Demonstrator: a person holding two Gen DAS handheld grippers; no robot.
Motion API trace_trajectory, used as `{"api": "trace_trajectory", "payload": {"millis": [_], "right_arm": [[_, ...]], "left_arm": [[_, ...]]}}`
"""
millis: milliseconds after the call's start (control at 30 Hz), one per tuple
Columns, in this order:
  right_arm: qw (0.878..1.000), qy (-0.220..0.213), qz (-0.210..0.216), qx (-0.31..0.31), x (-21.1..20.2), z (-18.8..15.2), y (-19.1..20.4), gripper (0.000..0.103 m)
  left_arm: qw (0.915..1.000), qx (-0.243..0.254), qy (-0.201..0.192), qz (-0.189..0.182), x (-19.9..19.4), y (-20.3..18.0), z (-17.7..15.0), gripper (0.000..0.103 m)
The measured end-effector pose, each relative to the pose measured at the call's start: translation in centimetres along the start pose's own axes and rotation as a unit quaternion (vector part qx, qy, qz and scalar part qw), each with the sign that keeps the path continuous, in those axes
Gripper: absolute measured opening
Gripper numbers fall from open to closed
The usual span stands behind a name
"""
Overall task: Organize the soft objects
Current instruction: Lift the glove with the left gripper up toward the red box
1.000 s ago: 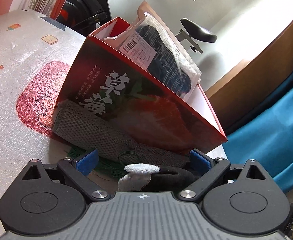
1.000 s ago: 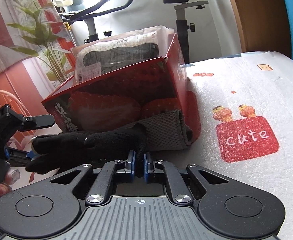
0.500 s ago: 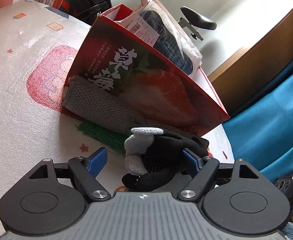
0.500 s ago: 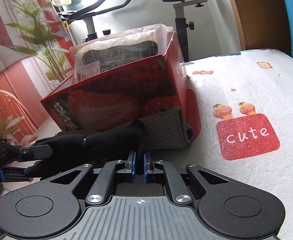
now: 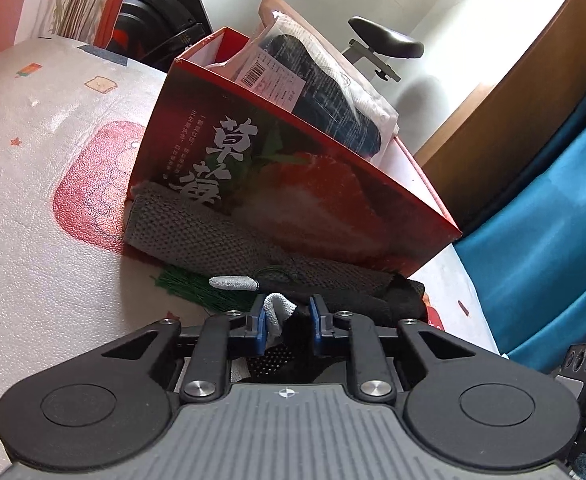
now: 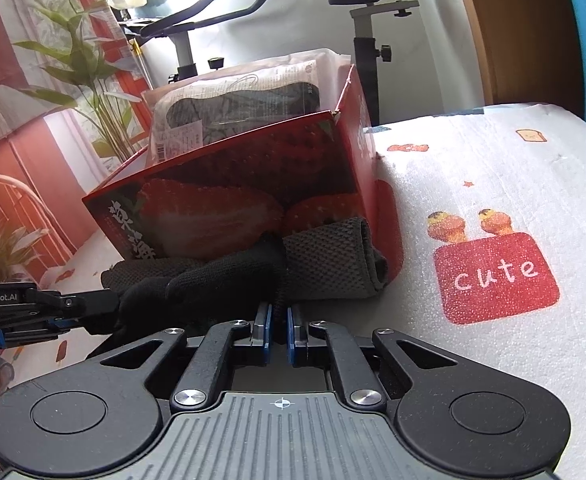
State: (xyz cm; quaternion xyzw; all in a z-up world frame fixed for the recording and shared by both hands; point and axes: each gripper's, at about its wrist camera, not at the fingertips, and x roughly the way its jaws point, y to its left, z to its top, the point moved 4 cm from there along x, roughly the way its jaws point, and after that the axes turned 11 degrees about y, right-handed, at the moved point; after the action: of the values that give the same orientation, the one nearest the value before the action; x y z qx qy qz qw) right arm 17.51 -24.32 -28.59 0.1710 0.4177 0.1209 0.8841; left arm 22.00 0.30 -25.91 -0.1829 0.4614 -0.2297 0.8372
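A black glove with grey fingertips lies stretched on the patterned table cover, in front of a red strawberry box. My left gripper is closing, and its blue pads press on the glove's finger end. The right gripper is shut on the thin edge of the same glove at its other end. A folded grey knit cloth leans against the box's front, partly under the glove. Plastic-wrapped dark items stick out of the box's top.
A green tassel-like bundle lies by the cloth. Behind the box stand an exercise bike and a leafy plant. Blue fabric and a wooden panel border the right side. The cover stretches away to the right of the box.
The left gripper's jaws have gone from wide open to pressed on the glove's finger end. The glove bunched up between them and now sits lower. The right gripper has not moved.
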Motion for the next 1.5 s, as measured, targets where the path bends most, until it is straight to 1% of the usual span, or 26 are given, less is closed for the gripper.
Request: {"api": "trace_trajectory", "payload": {"millis": [67, 200, 267, 300, 333, 600, 833, 967, 1100, 1200, 1333, 1433, 1500], "right_arm": [[1.000, -0.001, 0.000, -0.002, -0.2, 0.0, 0.2, 0.007], [1.000, -0.011, -0.001, -0.014, -0.8, 0.3, 0.9, 0.007], [1.000, -0.019, -0.001, -0.023, -1.3, 0.5, 1.3, 0.007], [0.999, -0.022, -0.002, -0.028, -1.5, 0.6, 1.5, 0.006], [0.999, -0.025, -0.003, -0.033, -1.7, 0.8, 1.7, 0.006], [0.996, -0.059, 0.009, -0.067, -3.6, 2.8, 4.1, 0.006], [0.991, -0.092, 0.019, -0.097, -5.3, 5.3, 6.2, 0.006], [0.988, -0.109, 0.023, -0.105, -5.9, 7.4, 6.9, 0.006], [0.985, -0.125, 0.019, -0.115, -6.1, 9.6, 7.3, 0.006], [0.984, -0.134, 0.011, -0.120, -5.6, 11.5, 7.4, 0.006], [0.983, -0.144, 0.000, -0.116, -4.3, 13.9, 7.1, 0.006], [0.984, -0.140, -0.012, -0.112, -2.9, 15.3, 6.5, 0.006], [0.985, -0.130, -0.021, -0.107, -1.7, 15.9, 6.0, 0.006]], "left_arm": [[1.0000, 0.000, -0.001, 0.004, -0.1, 0.1, 0.2, 0.018], [0.9999, 0.005, -0.005, 0.013, -0.8, 0.2, 0.3, 0.017], [0.9999, 0.002, -0.011, 0.011, -1.2, 0.1, 0.5, 0.017], [0.9998, 0.003, -0.015, 0.010, -1.5, 0.1, 0.6, 0.015], [0.9997, 0.005, -0.020, 0.011, -1.9, 0.0, 0.8, 0.012], [0.9972, 0.035, -0.066, 0.007, -4.9, -1.5, 3.0, 0.011], [0.9938, 0.057, -0.095, 0.007, -7.0, -2.6, 4.9, 0.011], [0.9908, 0.076, -0.112, 0.012, -7.9, -3.4, 6.9, 0.011], [0.9868, 0.097, -0.128, 0.015, -8.6, -4.5, 9.3, 0.011], [0.9820, 0.124, -0.139, 0.030, -8.2, -5.5, 11.4, 0.011], [0.9798, 0.129, -0.148, 0.036, -7.0, -6.0, 14.1, 0.011], [0.9766, 0.145, -0.151, 0.050, -5.4, -6.5, 15.8, 0.011], [0.9765, 0.152, -0.141, 0.060, -3.9, -6.5, 16.5, 0.011]]}}
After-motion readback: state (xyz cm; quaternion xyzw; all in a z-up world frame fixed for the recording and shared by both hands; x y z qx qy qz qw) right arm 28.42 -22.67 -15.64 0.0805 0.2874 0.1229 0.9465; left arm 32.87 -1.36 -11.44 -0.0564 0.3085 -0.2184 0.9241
